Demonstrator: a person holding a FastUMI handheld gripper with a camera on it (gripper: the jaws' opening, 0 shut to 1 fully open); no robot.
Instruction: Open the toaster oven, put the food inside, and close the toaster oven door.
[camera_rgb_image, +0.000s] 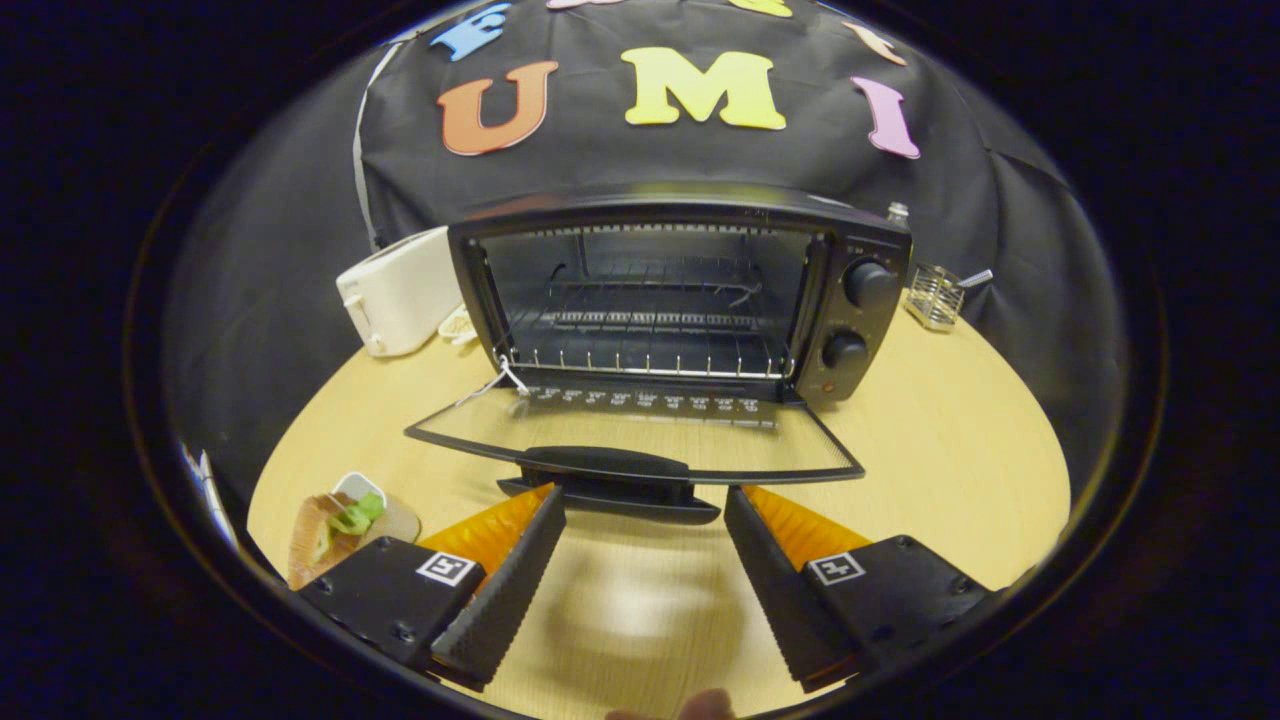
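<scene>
- Between the two spread fingers of the tool (645, 505) lies bare surface (950, 450); the tool is wide open and has hold of nothing.
- Just ahead of the fingertips sits the door handle (608, 485), with the glass door (640, 435) dropped flat toward the tool, so the opening step looks done.
- Beyond the door the oven (680, 290) stands open-mouthed, its rack (645, 345) bare, ready to take the food.
- Off past the left finger, near the surface's edge, lies the food (345, 520), what looks like a sandwich with green filling; it is well apart from the oven and not yet picked up.
- The tool is held low, level with the surface and aimed square at the door; my guess is it must swing left to reach the food.
- Beside the oven's left wall stands a white toaster (400, 290); a small wire holder (935, 295) sits to its right.
</scene>
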